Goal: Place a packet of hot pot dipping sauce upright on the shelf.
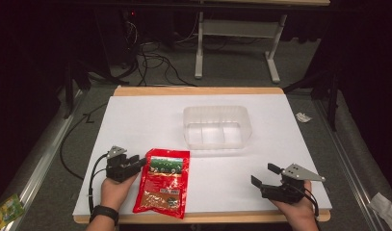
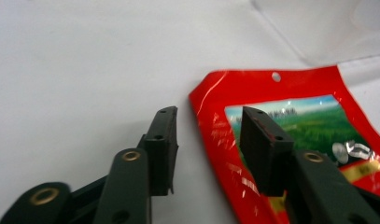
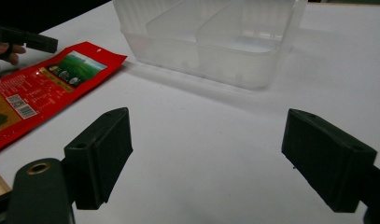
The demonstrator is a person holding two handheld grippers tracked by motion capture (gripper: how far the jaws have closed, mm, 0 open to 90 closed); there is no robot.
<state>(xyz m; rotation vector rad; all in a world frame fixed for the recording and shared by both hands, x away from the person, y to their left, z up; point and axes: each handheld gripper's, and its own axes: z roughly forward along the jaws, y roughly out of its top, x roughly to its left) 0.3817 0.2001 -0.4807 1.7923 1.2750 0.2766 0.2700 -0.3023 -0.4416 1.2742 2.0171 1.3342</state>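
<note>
The red pouch (image 1: 163,182) is lying flat at the near left of the counter (image 1: 280,144), looking light, floppy and slick, so its far-left corner seems the best hold. The left gripper (image 2: 208,140) is straddling that edge with jaws spread, while the right gripper (image 1: 267,176) is waiting wide open at the near right, the clear tray (image 1: 217,126) sitting farther back.
</note>
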